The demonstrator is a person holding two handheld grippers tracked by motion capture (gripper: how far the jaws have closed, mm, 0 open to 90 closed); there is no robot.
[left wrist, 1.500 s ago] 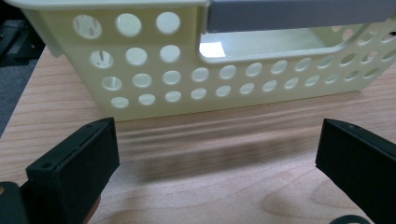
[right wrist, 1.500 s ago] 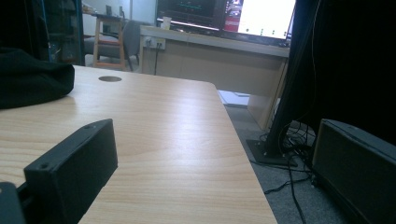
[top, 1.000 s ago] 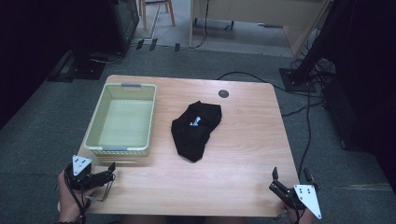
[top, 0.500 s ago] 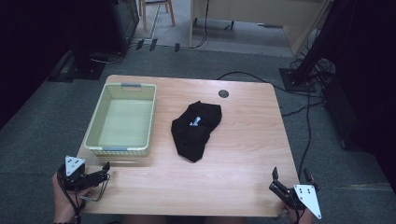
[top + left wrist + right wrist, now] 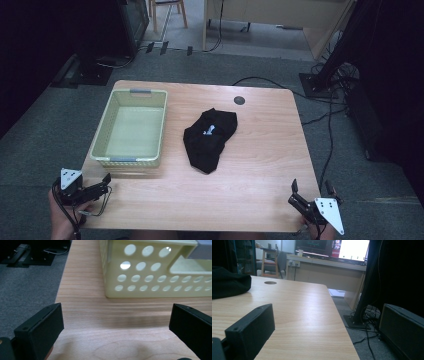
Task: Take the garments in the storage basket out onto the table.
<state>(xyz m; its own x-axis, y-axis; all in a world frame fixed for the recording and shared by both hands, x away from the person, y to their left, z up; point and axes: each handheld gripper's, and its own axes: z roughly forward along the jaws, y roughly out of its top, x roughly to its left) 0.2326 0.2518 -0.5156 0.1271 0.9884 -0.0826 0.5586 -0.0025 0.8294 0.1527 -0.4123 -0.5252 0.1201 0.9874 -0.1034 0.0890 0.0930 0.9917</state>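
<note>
While both my left gripper (image 5: pixel 102 184) and right gripper (image 5: pixel 309 196) hang spread and empty at the near corners, the black cloth (image 5: pixel 209 138) lies mid-table, long axis running away from me, beside the basket (image 5: pixel 129 161), roughly equidistant.

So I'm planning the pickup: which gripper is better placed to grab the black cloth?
Probably the right gripper. Only bare table lies between it and the black cloth. The left gripper is open too, but sits at the near left corner facing the basket.
</note>
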